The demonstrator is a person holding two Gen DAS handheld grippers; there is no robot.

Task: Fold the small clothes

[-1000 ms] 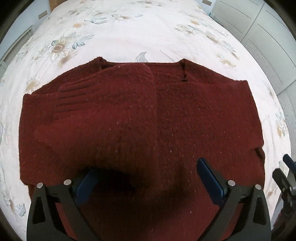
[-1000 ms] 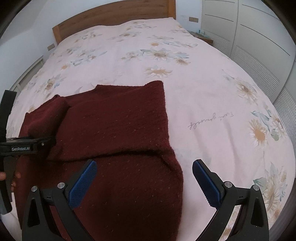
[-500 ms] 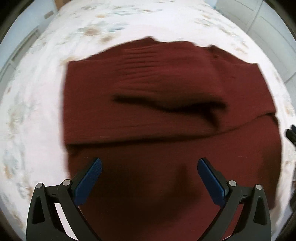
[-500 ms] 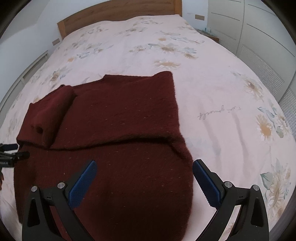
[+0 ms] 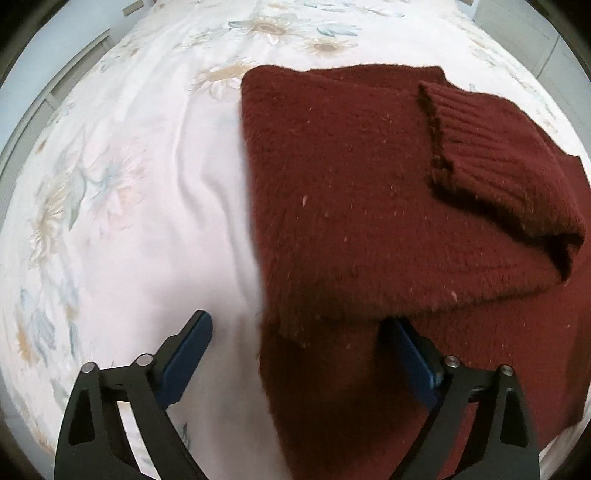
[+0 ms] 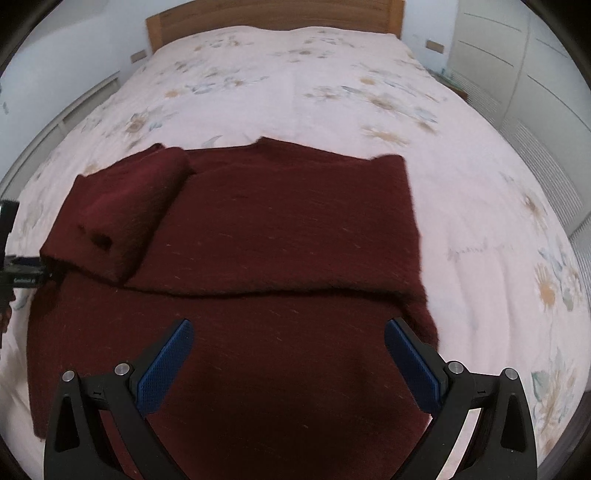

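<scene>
I see the dark red sweater (image 6: 280, 236) lying on the floral bedspread (image 6: 295, 88), its sleeves folded over the body, one ribbed cuff (image 5: 480, 147) at two o'clock from my left gripper (image 5: 303, 354). That gripper's jaws have just been closing, still wide, straddling the sweater's left edge without pressing. My right gripper (image 6: 288, 354) hangs spread wide above the hem.

The sweater (image 6: 280, 236) lies on the near part of the bed cover (image 6: 295, 85), with a folded sleeve (image 6: 122, 218) resting on top of its left side, the wooden headboard (image 6: 273, 14) far behind it and the wardrobe doors (image 6: 524, 74) standing to the right.
</scene>
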